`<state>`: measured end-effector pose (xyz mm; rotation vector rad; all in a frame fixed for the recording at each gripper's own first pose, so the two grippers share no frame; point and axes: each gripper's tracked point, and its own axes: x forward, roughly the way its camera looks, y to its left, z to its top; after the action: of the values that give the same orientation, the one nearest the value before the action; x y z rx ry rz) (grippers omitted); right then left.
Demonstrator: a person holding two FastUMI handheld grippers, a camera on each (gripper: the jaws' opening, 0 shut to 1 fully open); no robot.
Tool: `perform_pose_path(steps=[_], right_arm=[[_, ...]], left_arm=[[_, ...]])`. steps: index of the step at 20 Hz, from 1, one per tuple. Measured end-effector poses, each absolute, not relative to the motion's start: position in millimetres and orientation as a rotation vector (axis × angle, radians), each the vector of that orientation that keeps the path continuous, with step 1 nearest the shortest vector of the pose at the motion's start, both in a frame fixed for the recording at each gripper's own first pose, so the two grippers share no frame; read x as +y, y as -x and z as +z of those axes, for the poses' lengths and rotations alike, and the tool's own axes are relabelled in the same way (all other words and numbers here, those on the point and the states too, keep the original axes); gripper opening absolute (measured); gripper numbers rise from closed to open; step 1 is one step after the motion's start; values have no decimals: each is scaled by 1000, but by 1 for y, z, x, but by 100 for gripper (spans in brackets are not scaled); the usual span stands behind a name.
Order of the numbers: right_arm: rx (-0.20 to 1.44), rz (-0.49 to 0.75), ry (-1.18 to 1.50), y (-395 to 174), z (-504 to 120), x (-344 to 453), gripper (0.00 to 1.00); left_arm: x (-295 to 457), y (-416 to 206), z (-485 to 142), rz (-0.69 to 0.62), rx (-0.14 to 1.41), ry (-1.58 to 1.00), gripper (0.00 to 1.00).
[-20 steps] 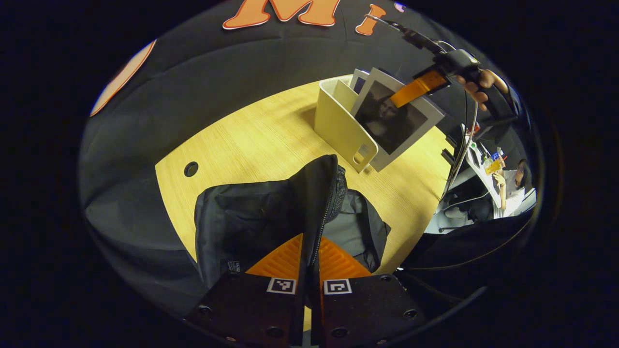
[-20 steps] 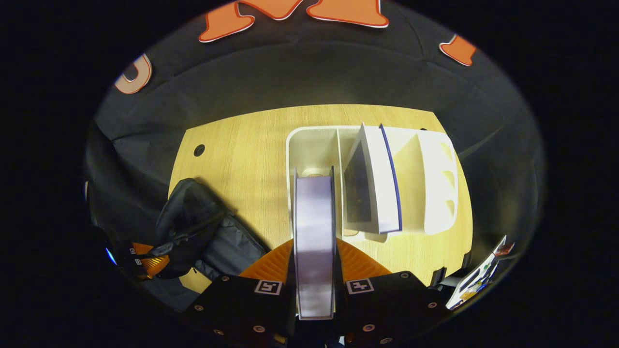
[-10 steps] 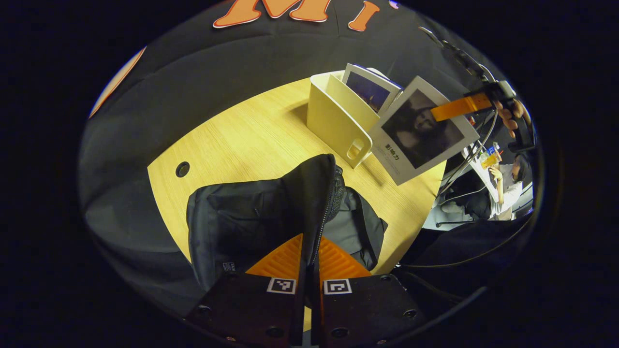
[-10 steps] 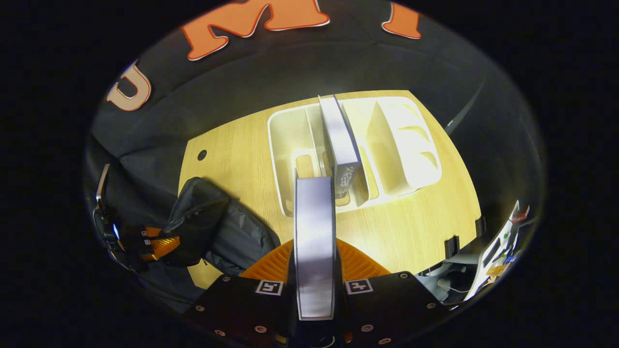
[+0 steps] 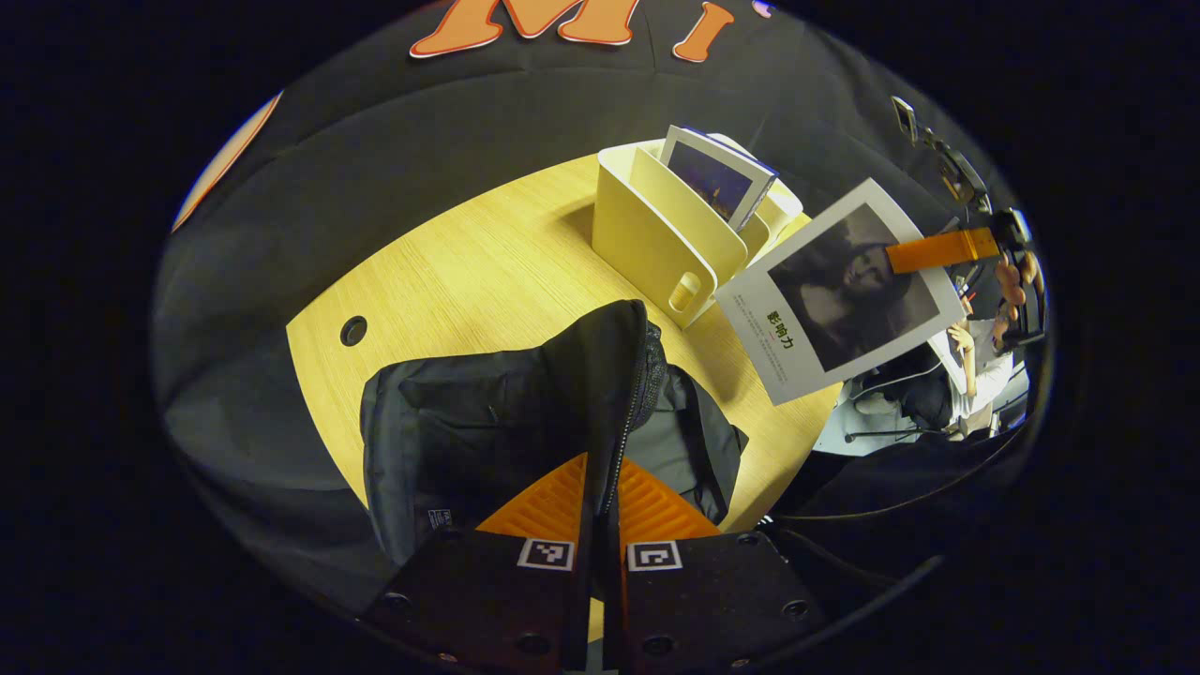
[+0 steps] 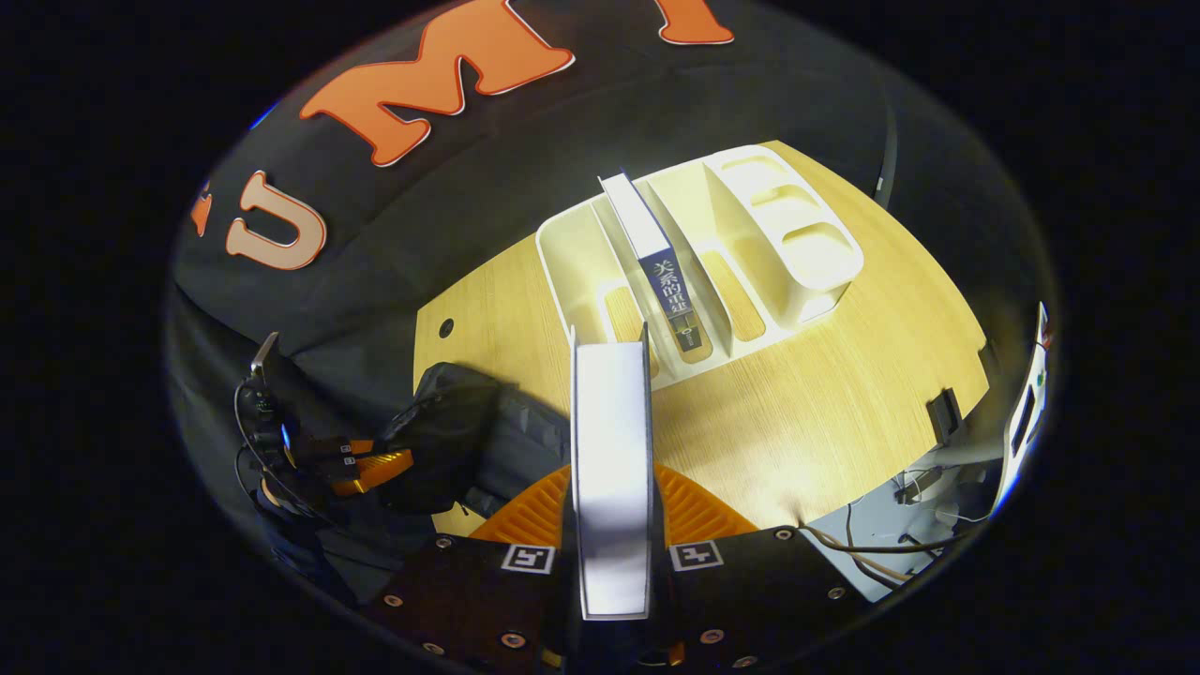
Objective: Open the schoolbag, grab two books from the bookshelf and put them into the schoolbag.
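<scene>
A: Left gripper (image 5: 600,511) status?
B: Both fingers clamped on the raised flap edge of the schoolbag (image 5: 487,422), right at the zipper. Bag sits on the near end of the table (image 5: 469,272), flap pulled up, grey lining showing to the right of the flap.

A: Right gripper (image 6: 611,497)?
B: Fingers pressed on either side of a white-edged book (image 6: 611,450), held edge-on in the right gripper view. In the left gripper view the same book (image 5: 844,291) hangs in the air beyond the bag and to its right, out over the table's right edge, dark portrait cover facing the camera, pinched at its far corner.

A: Anything between book and bag?
B: Only bare tabletop. Bookshelf (image 5: 670,239) is past the bag, cream plastic with dividers. Carried book is clear of it, just beside its right end.

A: Second book?
B: In the bookshelf, one dark-blue-spined book (image 6: 656,262) leaning against a divider in a middle slot.

A: Other clutter?
B: Round cable hole (image 5: 353,330) in the table, left of the bag. Beyond the table's right edge, cables and a seated person at a desk, well apart from the bag.
</scene>
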<state>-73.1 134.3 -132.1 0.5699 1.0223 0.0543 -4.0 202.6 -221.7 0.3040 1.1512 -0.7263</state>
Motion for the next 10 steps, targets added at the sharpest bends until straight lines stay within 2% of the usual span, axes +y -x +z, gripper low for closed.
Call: perform_pose_path(steps=[7, 10], right_arm=[[1003, 129, -730, 98, -150, 159, 29], [973, 200, -801, 95, -149, 181, 30]], left_arm=[[201, 3, -219, -701, 1157, -285, 5], [197, 3, -216, -703, 1156, -291, 5]])
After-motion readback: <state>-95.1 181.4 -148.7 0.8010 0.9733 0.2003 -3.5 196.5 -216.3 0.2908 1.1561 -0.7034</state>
